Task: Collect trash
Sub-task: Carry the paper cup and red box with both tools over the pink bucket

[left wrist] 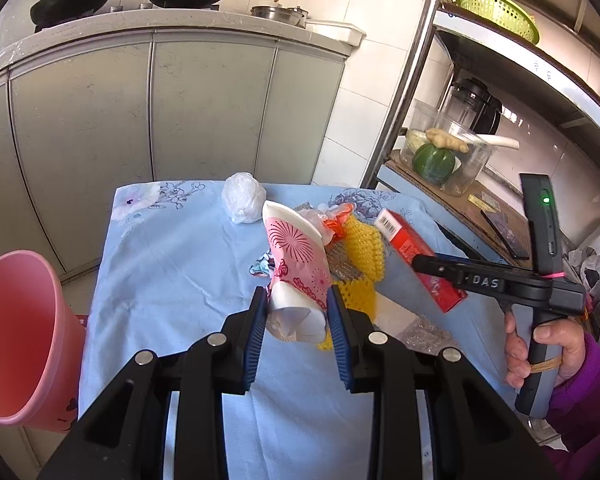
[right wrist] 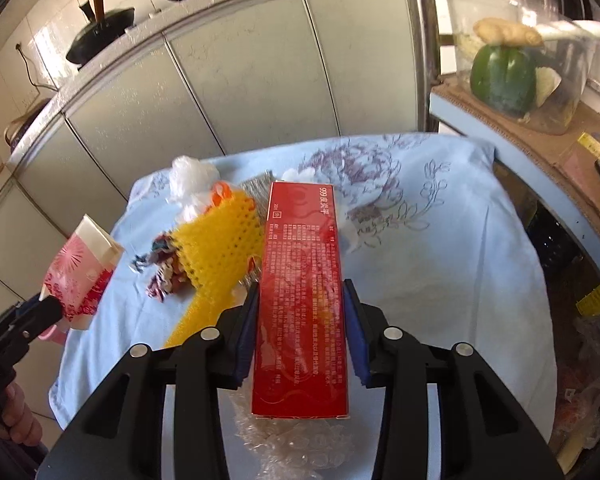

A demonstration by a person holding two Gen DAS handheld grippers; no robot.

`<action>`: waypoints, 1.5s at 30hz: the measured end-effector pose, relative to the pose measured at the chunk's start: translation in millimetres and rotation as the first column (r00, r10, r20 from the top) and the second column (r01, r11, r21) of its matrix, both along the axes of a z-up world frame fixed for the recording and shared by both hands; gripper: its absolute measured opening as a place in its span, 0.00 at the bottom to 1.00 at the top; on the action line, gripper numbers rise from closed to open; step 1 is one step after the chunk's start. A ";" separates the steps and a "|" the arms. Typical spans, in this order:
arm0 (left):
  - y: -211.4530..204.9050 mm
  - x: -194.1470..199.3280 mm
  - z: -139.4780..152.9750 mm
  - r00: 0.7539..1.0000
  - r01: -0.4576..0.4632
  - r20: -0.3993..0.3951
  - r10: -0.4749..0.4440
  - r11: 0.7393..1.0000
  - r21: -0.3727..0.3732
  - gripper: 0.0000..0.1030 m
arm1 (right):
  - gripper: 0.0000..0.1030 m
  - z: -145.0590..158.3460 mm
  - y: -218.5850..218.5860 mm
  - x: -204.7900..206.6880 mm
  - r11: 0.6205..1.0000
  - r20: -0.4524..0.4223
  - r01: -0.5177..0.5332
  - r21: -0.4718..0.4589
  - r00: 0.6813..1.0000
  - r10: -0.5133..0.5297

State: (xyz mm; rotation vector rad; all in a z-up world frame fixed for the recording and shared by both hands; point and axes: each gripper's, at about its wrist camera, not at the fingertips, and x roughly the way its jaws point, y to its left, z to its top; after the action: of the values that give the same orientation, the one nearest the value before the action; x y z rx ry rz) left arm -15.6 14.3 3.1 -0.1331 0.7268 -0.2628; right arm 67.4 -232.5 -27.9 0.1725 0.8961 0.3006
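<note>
Left gripper (left wrist: 298, 310) clamps the crushed paper cup (left wrist: 296, 268), lifted off the table (left wrist: 172, 256); right gripper (right wrist: 302, 308) straddles the red box (right wrist: 302, 280).
Mid-pickup: you swing the cup to the pink bin (left wrist: 18, 344). Can't tell if the right pads bite yet.

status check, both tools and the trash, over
Left tool shut on pink paper cup, lifted. Right tool closed on red box. Pink bin open at left, path clear. Yellow net still on table.
</note>
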 end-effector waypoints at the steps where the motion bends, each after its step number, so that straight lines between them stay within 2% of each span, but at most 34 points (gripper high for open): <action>1: 1.8 -1.2 1.0 1.000 -0.005 0.004 0.005 1.000 -0.003 0.29 | 0.39 5.6 -0.3 -2.2 1.000 0.018 0.002 0.010 1.000 -0.003; 9: 23.3 -13.0 9.3 0.997 -0.070 0.044 0.070 0.997 -0.011 0.29 | 0.39 40.6 26.3 -12.3 0.997 0.116 -0.070 0.036 0.991 0.066; 14: 45.9 -21.8 11.8 0.989 -0.136 0.063 0.136 0.991 -0.010 0.29 | 0.39 46.4 66.0 -13.6 0.985 0.130 -0.169 0.035 0.978 0.163; 19: 75.6 -33.8 11.8 0.971 -0.228 0.080 0.226 0.974 0.005 0.29 | 0.39 50.6 113.0 -14.9 0.964 0.137 -0.264 0.034 0.957 0.257; 28: 142.0 -64.2 9.0 0.906 -0.415 0.113 0.409 0.909 0.039 0.29 | 0.39 59.0 212.6 -22.2 0.893 0.141 -0.450 0.014 0.885 0.444; 38: 209.0 -88.1 -10.7 0.823 -0.567 0.071 0.563 0.823 0.046 0.29 | 0.39 45.2 318.4 -40.3 0.785 0.106 -0.618 -0.043 0.779 0.618; 45: 235.9 -89.3 -32.6 0.784 -0.619 0.010 0.620 0.782 0.075 0.29 | 0.39 23.3 364.0 -45.7 0.739 0.035 -0.670 -0.070 0.738 0.673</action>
State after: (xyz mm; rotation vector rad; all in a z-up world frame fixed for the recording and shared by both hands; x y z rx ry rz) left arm -104.8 250.2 -29.6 -0.2970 0.6685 0.4041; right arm 21.6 131.5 -4.6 -0.2272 0.8819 0.9595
